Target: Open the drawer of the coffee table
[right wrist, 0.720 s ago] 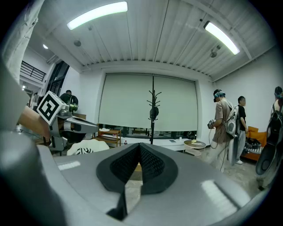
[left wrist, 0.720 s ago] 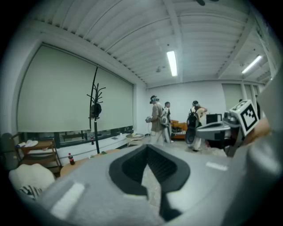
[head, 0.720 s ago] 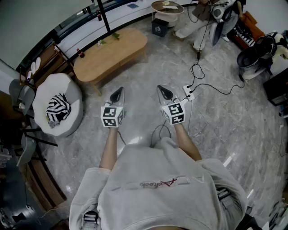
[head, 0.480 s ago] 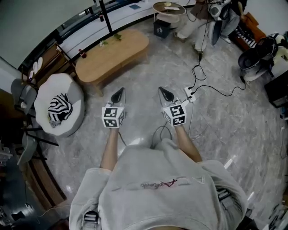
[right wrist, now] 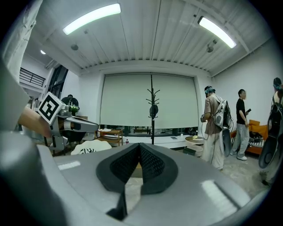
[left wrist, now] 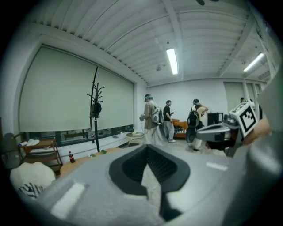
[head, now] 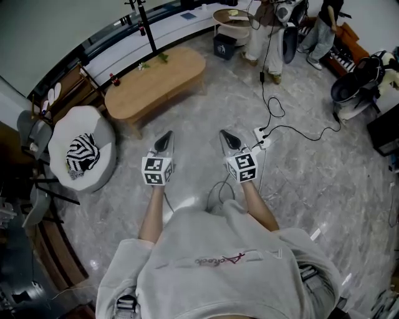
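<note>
Head view:
- Person stands on the grey marble floor with both forearms held out and a tool in each hand.
- Left hand-held gripper and right hand-held gripper are side by side and apart from each other. Both hang over the floor, tips pointing away from the body.

Jaw state:
- Left gripper view: jaws pressed together, dark pads meeting along a seam, nothing between them.
- Right gripper view: the same. Jaws closed, pads in contact, nothing pinched.

Task object:
- The low oval wooden coffee table, the bench, lies ahead and to the left of the left hand-held gripper. Neither tool touches it.
- Its drawer cannot be made out from this angle.
- Small green items sit on its far edge.
- A red-capped bottle stands near its left end.

Surroundings:
- A round white armchair sits left of the bench, holding a black-and-white striped cushion.
- A white power strip with black cables lies on the floor just right of the right hand-held gripper.
- A black coat stand rises behind the bench.
- A round side table is at the top of the view, with standing people beside it.
</note>
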A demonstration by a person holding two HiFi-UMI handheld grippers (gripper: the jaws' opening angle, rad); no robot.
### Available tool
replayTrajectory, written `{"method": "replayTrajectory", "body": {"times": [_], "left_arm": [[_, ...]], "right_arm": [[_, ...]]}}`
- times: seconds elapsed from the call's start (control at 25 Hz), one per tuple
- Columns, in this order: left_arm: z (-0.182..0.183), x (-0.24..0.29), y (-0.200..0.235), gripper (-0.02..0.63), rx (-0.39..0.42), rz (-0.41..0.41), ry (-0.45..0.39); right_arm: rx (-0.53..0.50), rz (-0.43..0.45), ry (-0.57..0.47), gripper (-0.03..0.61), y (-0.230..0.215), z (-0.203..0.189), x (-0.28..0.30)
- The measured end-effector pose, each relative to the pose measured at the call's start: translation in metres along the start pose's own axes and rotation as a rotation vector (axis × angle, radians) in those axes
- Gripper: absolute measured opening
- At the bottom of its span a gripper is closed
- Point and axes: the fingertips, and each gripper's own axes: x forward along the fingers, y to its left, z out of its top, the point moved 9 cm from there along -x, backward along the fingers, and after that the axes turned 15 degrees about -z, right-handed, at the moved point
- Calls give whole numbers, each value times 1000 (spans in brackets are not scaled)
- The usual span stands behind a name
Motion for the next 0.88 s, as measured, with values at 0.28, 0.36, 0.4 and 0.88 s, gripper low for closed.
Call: {"method": "replayTrajectory", "body": {"times": [0.28,0.36,0.4,0.88], "left_arm": [[-5,26,-33,-2,23,0,43],[-3,33,-36,0,28,5,46],[-3,35,-38,-2,29,7,46],[6,63,-28,-2,25,10,31]], "right_arm": [[12,18,6,4,-32,-4,-10],[8,25,0,4,-40,-3,-10],[5,28,-1,3,-43,-4,-11],[8,15,9,4,-65,-10,-1]]}}
